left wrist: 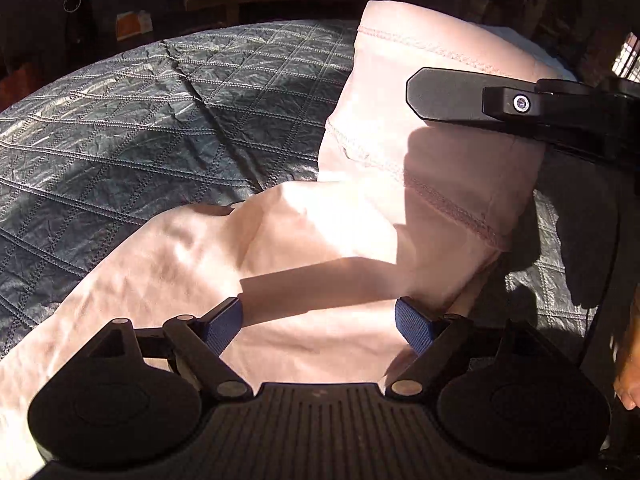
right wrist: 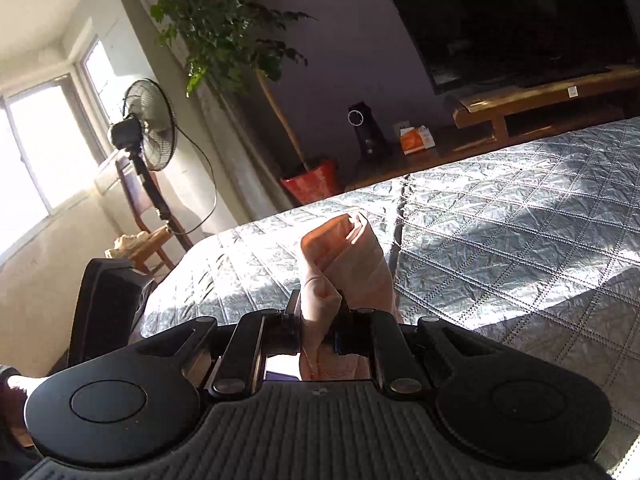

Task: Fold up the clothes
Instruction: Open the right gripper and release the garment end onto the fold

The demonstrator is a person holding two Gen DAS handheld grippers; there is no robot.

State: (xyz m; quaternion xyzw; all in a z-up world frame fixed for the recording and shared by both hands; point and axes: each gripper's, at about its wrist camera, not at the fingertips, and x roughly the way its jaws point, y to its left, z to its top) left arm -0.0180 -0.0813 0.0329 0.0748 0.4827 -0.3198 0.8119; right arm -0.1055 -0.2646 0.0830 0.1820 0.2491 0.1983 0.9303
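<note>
Pink garment half lifted over a quilted bed in a sunlit room.

The bed [right wrist: 520, 216] wears a grey, diamond-stitched quilt; beyond it stand a pedestal fan [right wrist: 149, 128], a leafy plant in a red pot [right wrist: 312, 184], a low wooden bench [right wrist: 540, 104] under a dark television [right wrist: 520, 16], and an orange box [right wrist: 416, 139] whose print is too small to read. The pink garment [left wrist: 312, 240] lies spread on the quilt directly under the left hand-held gripper [left wrist: 319, 322], whose blue-padded fingers stand wide apart above the cloth. The right hand-held gripper [right wrist: 320, 320] is clamped on a bunched fold of the same garment, holding it up above the quilt.
</note>
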